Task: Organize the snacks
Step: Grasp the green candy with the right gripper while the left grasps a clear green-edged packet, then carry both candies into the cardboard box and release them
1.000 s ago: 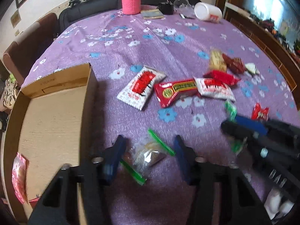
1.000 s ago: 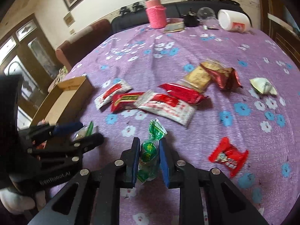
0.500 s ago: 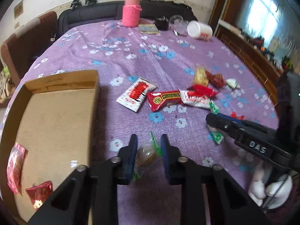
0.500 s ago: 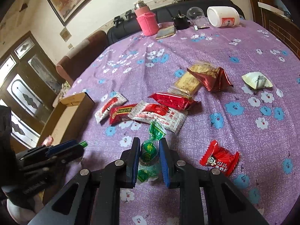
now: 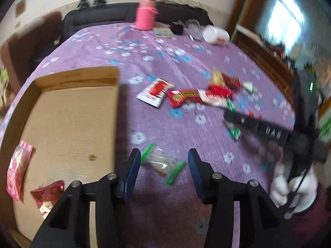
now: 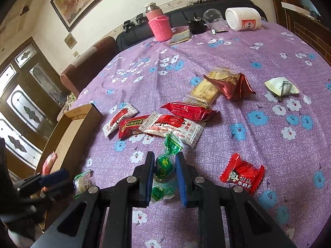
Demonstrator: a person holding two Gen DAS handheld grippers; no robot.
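My left gripper (image 5: 163, 163) is open, its jaws wide on either side of a clear, green-ended candy (image 5: 162, 163) that lies between them; it also shows in the right wrist view (image 6: 82, 183). My right gripper (image 6: 165, 170) is shut on a green-wrapped candy (image 6: 164, 168) held above the purple cloth. The cardboard box (image 5: 68, 122) lies to the left with a pink packet (image 5: 18, 171) and a red packet (image 5: 48, 197) inside. A pile of red and white snack packets (image 6: 165, 122) lies mid-table. A small red candy (image 6: 241, 173) lies right of my right gripper.
A pink-sleeved flask (image 6: 158, 23), a white jar on its side (image 6: 243, 18), a clear cup (image 6: 212, 16) and a black object (image 6: 196, 25) stand at the table's far edge. A white wrapped snack (image 6: 281, 86) lies at the right. Chairs and a sofa ring the table.
My left gripper has opened from around the clear candy and the candy now lies free between the jaws, beside the box. My right gripper still holds the green candy, lifted slightly.
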